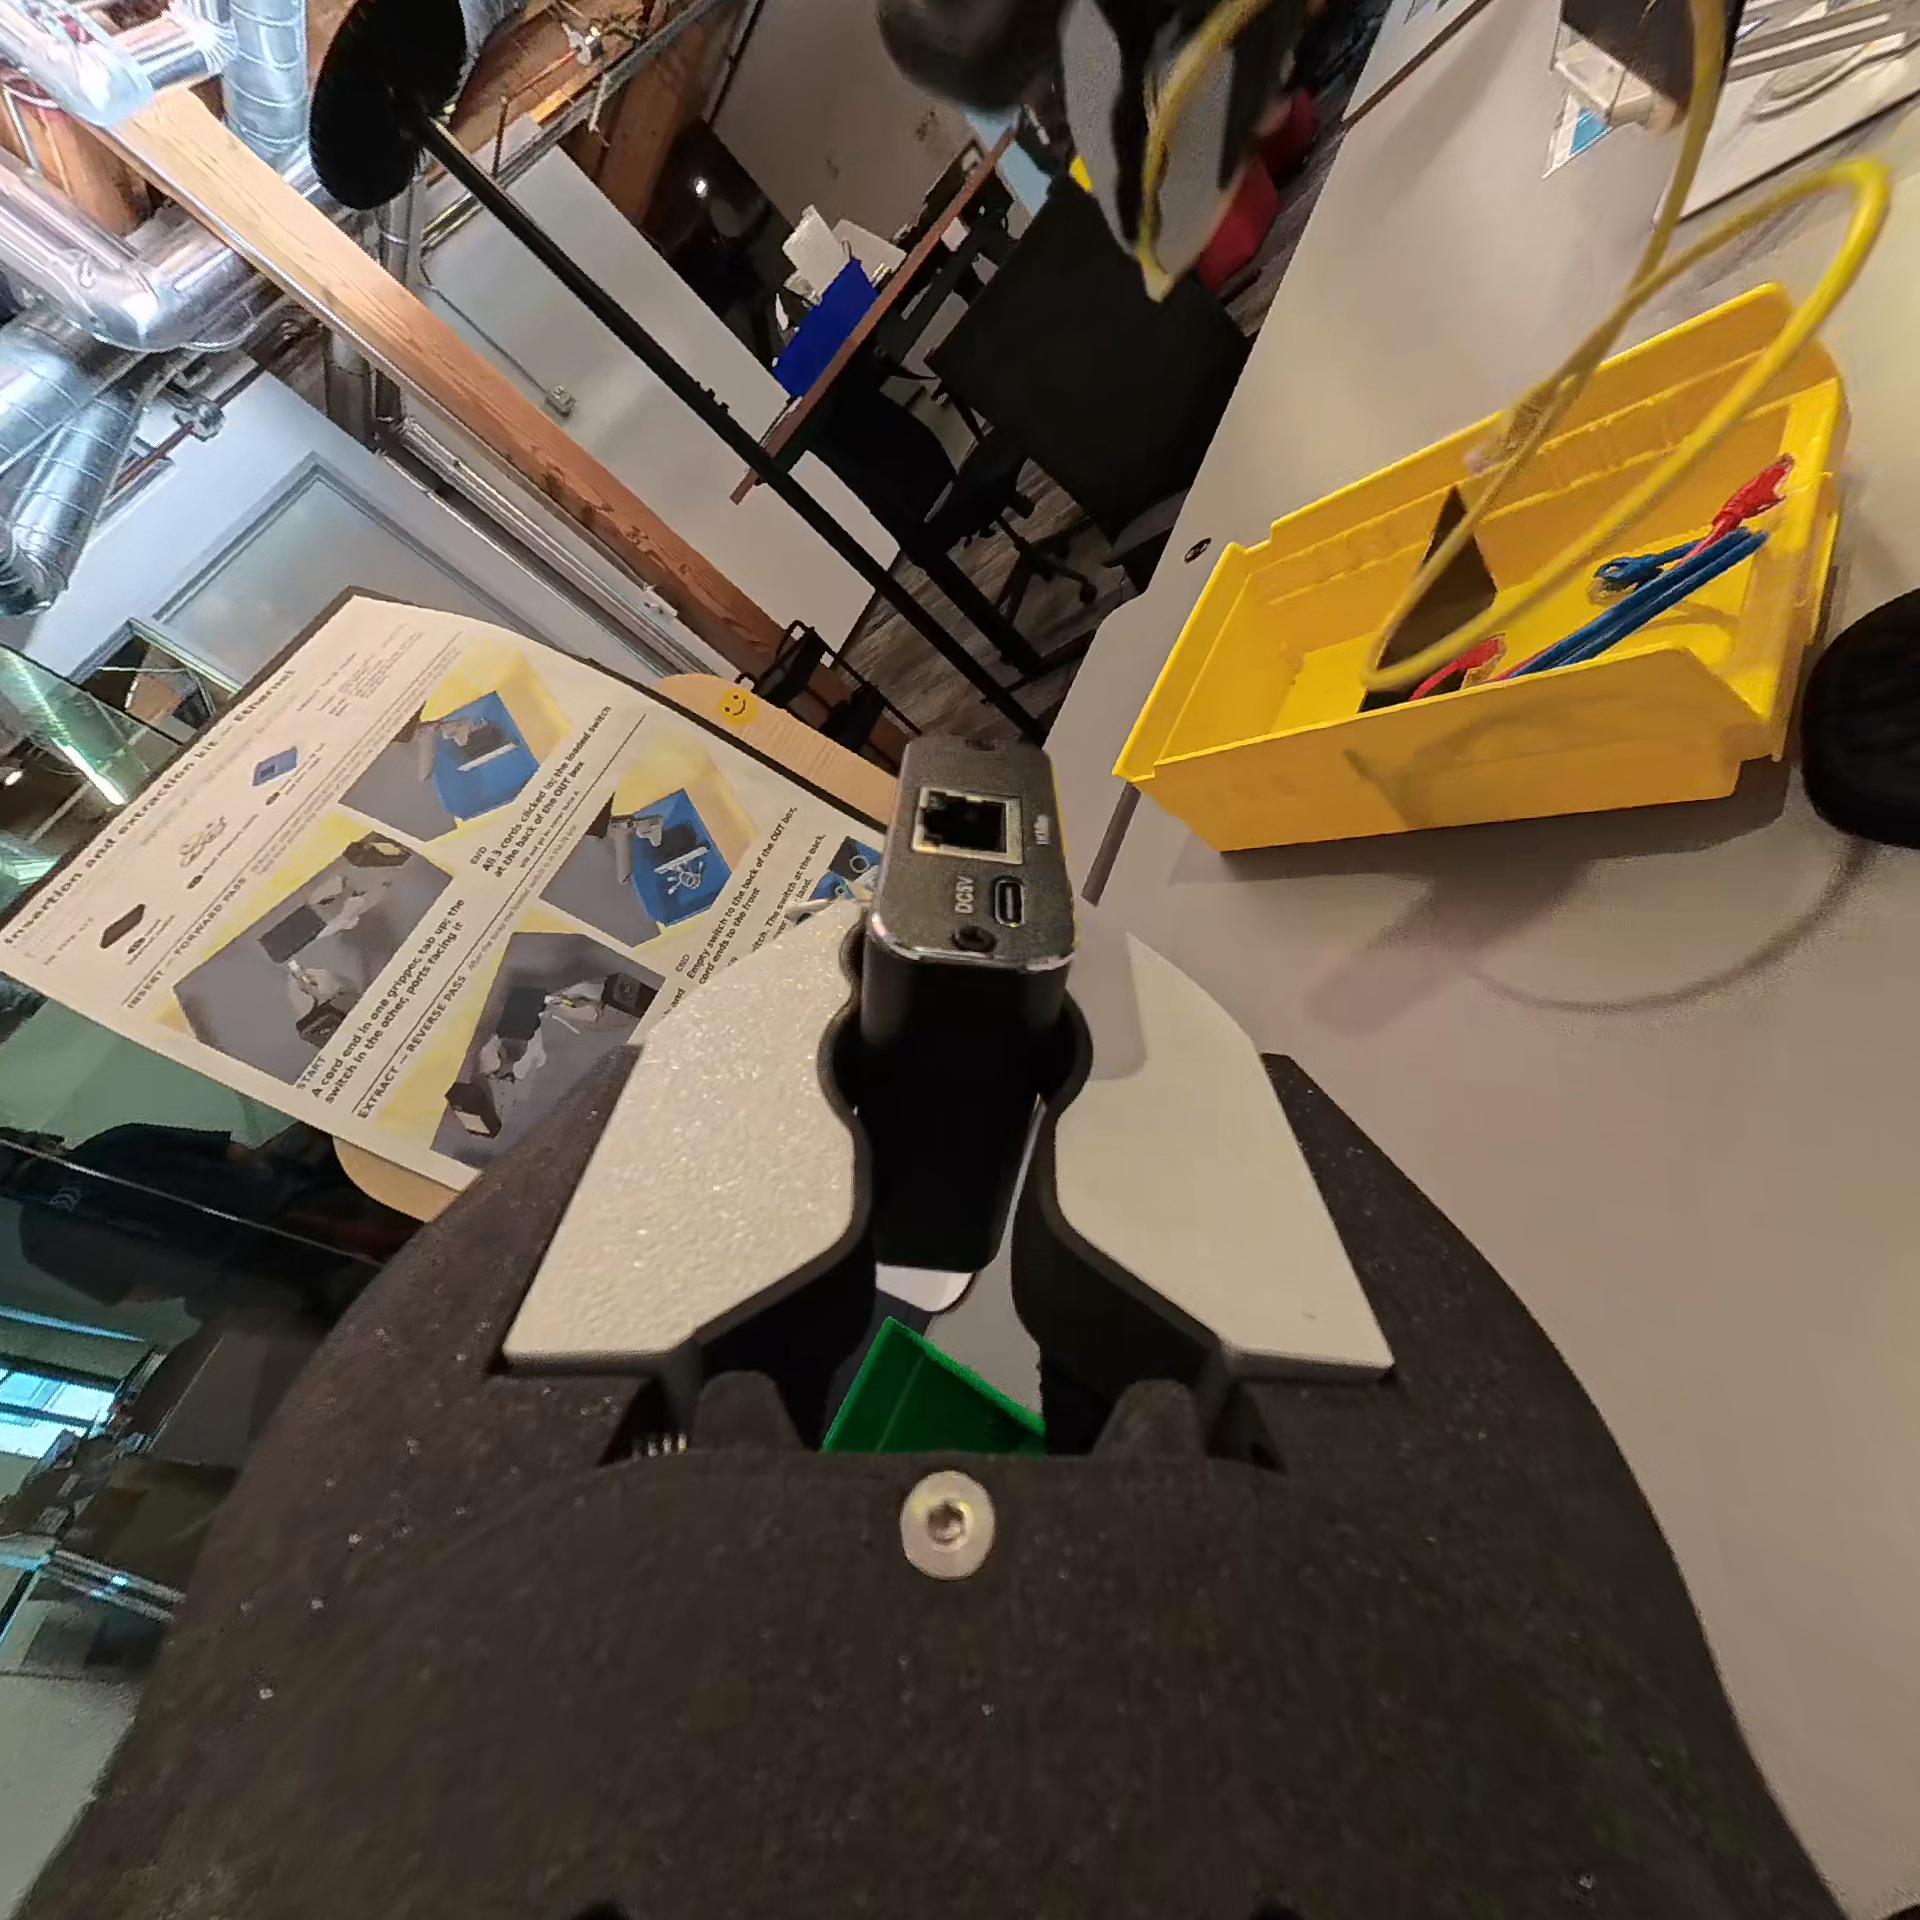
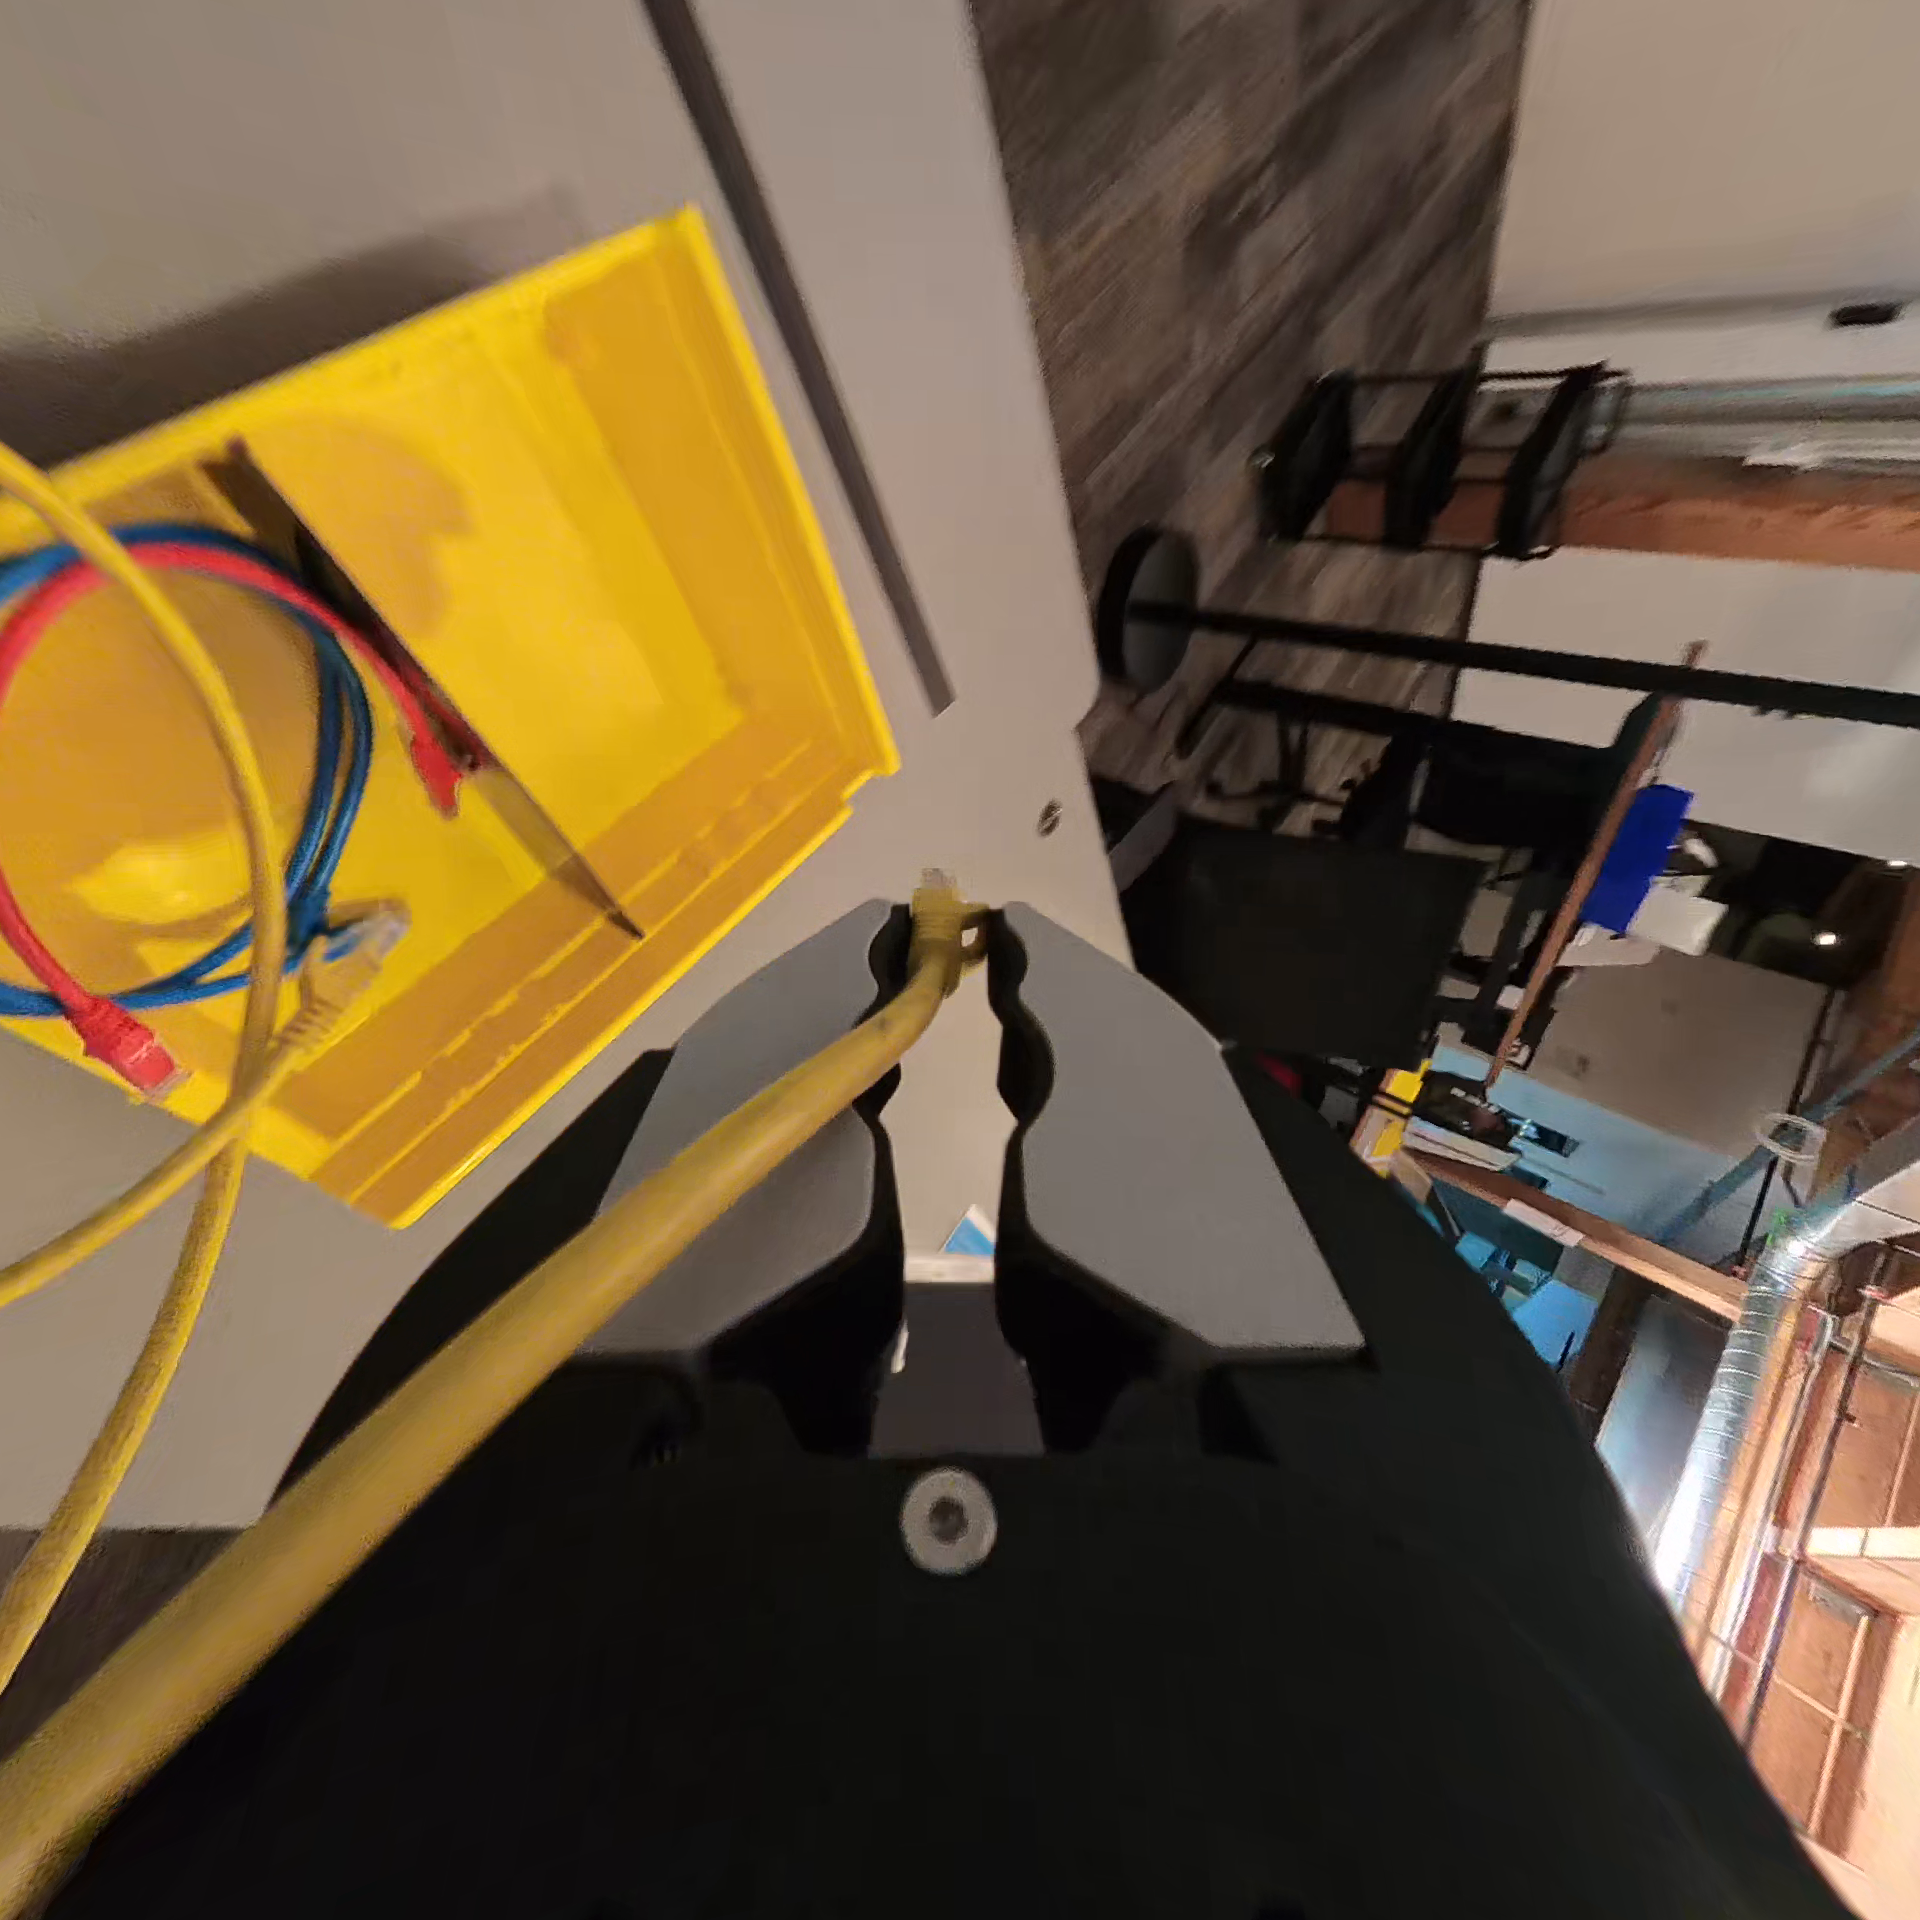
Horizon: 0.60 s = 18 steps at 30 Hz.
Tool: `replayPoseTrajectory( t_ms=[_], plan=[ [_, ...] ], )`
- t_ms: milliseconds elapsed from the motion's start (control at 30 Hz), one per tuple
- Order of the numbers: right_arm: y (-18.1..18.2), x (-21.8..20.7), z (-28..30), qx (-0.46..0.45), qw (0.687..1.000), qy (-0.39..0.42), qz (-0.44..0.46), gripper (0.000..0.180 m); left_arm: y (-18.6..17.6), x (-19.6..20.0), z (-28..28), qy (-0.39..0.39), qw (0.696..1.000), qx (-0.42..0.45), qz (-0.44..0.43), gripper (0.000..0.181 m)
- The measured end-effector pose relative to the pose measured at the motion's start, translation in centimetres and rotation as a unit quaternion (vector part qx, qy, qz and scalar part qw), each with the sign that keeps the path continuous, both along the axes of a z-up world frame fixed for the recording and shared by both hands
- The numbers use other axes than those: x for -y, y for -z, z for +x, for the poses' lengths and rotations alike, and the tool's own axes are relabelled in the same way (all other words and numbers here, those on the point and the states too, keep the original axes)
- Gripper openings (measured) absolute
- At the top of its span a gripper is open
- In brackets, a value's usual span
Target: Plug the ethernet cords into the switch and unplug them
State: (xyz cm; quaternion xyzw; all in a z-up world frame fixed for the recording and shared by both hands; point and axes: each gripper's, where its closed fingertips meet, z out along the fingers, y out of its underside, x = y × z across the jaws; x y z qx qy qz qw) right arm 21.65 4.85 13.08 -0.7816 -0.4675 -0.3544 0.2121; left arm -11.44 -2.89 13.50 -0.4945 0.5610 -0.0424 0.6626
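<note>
Both jaws clamp: left gripper (image 1: pixel 961 997) on switch (image 1: pixel 971 935); right gripper (image 2: pixel 945 930) on yellow cord (image 2: pixel 914 1013).

You're in a workshop-style lab: bare silver ducts (image 1: pixel 73 343) and timber beams (image 1: pixel 436 353) run overhead, past your grey bench (image 1: pixel 1558 1195) with its yellow parts bin (image 1: pixel 1299 717).

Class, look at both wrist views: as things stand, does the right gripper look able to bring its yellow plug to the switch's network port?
Probably yes. The left gripper holds the switch up with its port uncovered, and the right gripper pinches the yellow cord with its plug tip protruding. Nothing visibly blocks the port; alignment remains.
</note>
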Motion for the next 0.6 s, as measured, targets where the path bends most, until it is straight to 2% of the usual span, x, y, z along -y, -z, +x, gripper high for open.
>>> replayPoseTrajectory(
  t_ms=[167,433,533,600],
  plan=[
    [7.3,0.2,4.5,0.050,0.995,0.055,-0.068,0.016,0.0,0.1,0.1,0.005,1.000,-0.002,0.001,0.027],
    [12.2,-0.4,8.7,0.004,0.991,0.112,-0.076,0.016,0.3,-0.2,0.0,0.003,1.000,-0.009,-0.003,0.027],
    [15.6,0.9,8.9,0.011,0.984,0.113,-0.134,0.017,0.5,-0.2,0.3,0.005,1.000,-0.013,-0.005,0.026],
    [18.1,2.0,8.3,-0.017,0.976,0.121,-0.181,0.018,0.8,-0.1,0.7,0.008,1.000,-0.021,-0.005,0.027]
  ],
)
